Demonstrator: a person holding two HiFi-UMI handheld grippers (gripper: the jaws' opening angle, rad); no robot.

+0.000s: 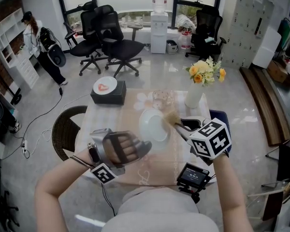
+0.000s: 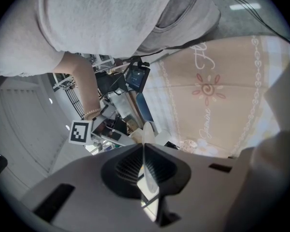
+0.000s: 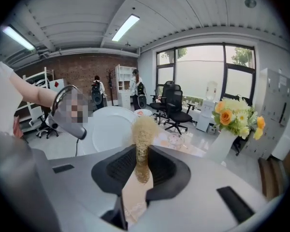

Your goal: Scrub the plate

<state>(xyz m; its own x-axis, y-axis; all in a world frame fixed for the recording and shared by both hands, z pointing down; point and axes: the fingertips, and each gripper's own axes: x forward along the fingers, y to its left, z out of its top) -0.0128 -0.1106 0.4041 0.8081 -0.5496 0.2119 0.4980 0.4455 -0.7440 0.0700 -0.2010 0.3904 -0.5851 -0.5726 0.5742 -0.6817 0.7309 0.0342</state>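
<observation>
A white plate hangs tilted over the table, and my left gripper is shut on its lower rim. In the left gripper view the plate runs edge-on between the jaws of that gripper. My right gripper is shut on a tan fibrous scrubber whose tuft touches the plate's right edge. The right gripper view has the scrubber standing up between the jaws of that gripper, with the plate's face just behind it on the left.
The table carries a beige patterned cloth. A black box with a small heart-marked dish, a glass bowl and a white vase of flowers stand at its far side. A black device hangs near the front edge. A wicker chair stands left.
</observation>
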